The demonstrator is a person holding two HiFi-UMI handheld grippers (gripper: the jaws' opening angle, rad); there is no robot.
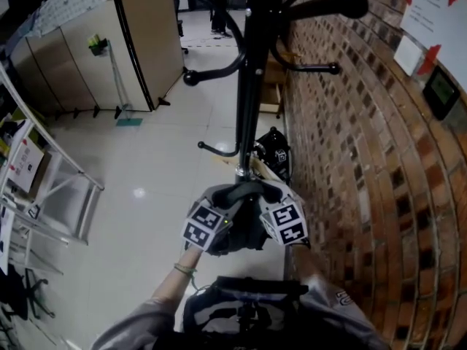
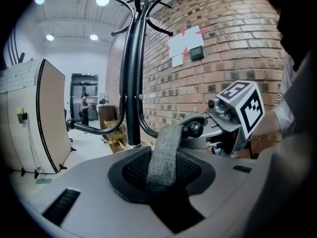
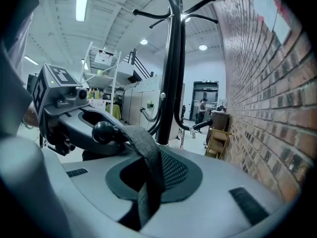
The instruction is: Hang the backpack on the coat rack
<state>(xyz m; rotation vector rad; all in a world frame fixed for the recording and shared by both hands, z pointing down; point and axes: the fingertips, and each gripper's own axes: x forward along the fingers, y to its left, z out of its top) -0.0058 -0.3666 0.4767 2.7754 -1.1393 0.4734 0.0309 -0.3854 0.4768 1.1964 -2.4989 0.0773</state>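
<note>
The grey backpack (image 1: 219, 199) is held up between my two grippers against the black coat rack (image 1: 248, 100). Its grey fabric loop (image 2: 163, 152) runs up and over a ball-tipped hook (image 2: 193, 129) of the rack; the same loop (image 3: 146, 152) and hook (image 3: 103, 131) show in the right gripper view. My left gripper (image 1: 210, 228) is at the pack's left side and my right gripper (image 1: 283, 224) at its right. The pack's body (image 2: 99, 197) covers both pairs of jaws. Each gripper view shows the other gripper across the hook.
A brick wall (image 1: 365, 159) runs close along the right of the rack. A black object (image 1: 273, 152) lies at the rack's base. A beige partition (image 1: 124, 42) stands at the back left, a white frame (image 1: 51, 188) at the left. A person (image 1: 217, 6) stands far off.
</note>
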